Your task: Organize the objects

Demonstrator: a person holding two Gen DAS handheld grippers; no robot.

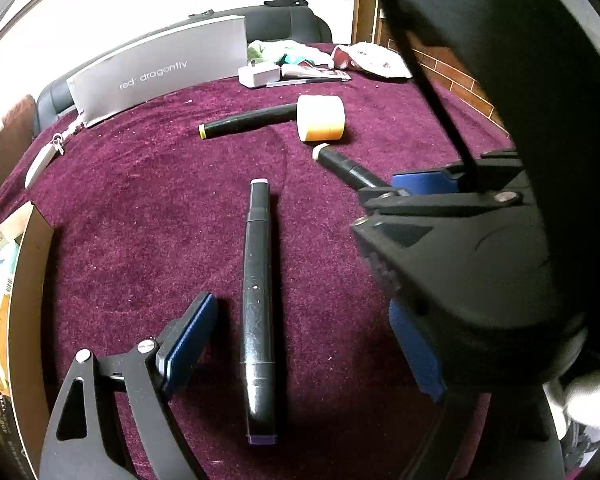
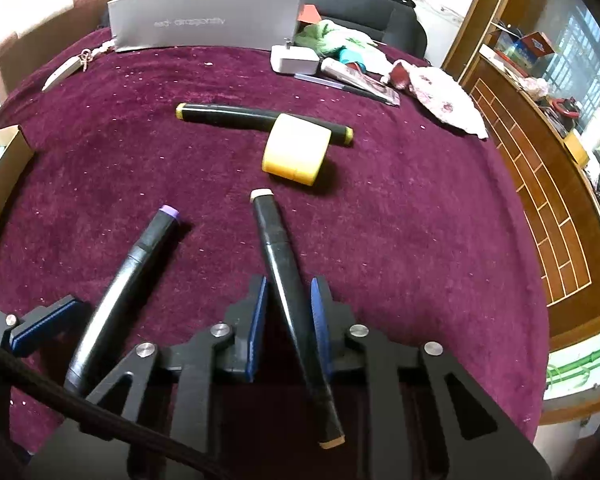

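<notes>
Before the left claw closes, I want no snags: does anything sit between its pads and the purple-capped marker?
Nothing visible does. The left claw stands open astride the purple-capped marker, bare burgundy cloth on either side of the barrel. The beige-capped marker, gripped in the right claw, lies off to its right.

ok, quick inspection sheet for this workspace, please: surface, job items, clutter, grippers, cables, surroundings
Surface: maroon cloth, lint-specked.
Job's things: purple-capped marker between the left fingers; beige-capped marker; yellow-capped marker behind a yellow roll.
Clutter: grey box, white charger, fabric scraps, keys, open carton.
Grippers: left gripper open, straddling its marker; right gripper shut on the beige-capped marker.
Cables: black cable on the gripper.
Surroundings: wooden cabinet.
</notes>
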